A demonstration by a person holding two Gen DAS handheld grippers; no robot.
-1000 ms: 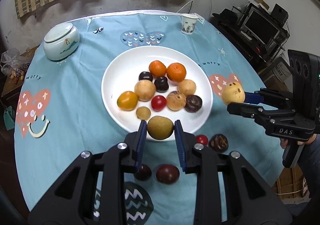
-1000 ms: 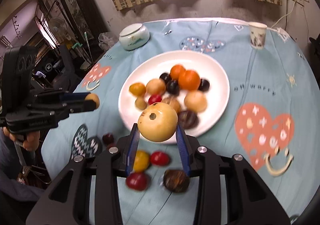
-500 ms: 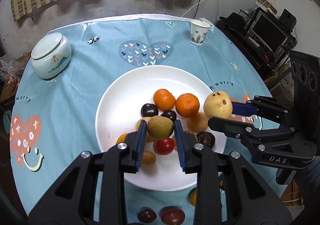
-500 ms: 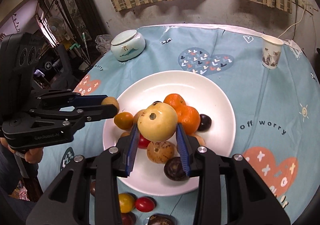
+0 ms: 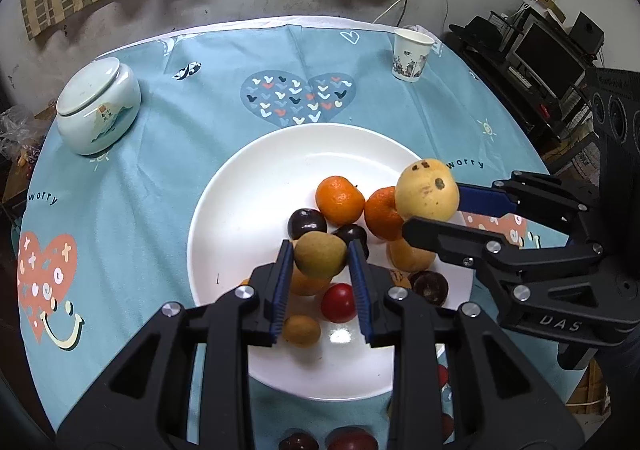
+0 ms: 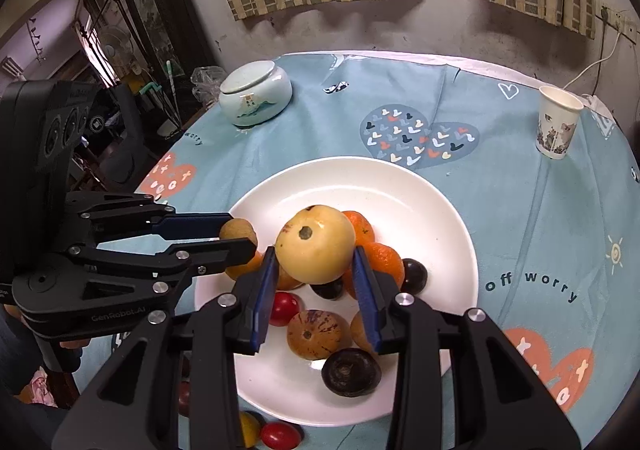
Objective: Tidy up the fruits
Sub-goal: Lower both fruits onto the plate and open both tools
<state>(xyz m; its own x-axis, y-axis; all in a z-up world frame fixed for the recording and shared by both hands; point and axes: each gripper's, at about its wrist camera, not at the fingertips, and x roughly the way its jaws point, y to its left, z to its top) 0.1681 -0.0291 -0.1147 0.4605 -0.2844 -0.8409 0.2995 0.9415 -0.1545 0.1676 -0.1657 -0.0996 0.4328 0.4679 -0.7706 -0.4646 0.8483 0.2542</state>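
Note:
A white plate point(image 5: 248, 209) point(image 6: 440, 201) on the blue tablecloth holds several fruits: two oranges point(image 5: 340, 198), dark plums point(image 5: 307, 221), a red tomato point(image 5: 338, 302) and brown round fruits point(image 6: 314, 334). My left gripper point(image 5: 320, 256) is shut on a small brown-green fruit point(image 5: 320, 254) above the plate's middle; it also shows in the right wrist view point(image 6: 238, 232). My right gripper point(image 6: 314, 270) is shut on a large yellow fruit point(image 6: 316, 246) above the oranges; the fruit also shows in the left wrist view point(image 5: 427, 193).
A lidded white ceramic jar point(image 5: 98, 105) stands at the far left and a paper cup point(image 5: 410, 53) at the far right. Loose fruits lie on the cloth near the plate's front edge point(image 5: 352, 440) point(image 6: 280, 434). Shelves with electronics point(image 5: 540, 57) stand beyond the table's right side.
Both grippers have moved forward over the plate, each still holding its fruit. The loose fruits on the cloth have dropped to the bottom edge of both views.

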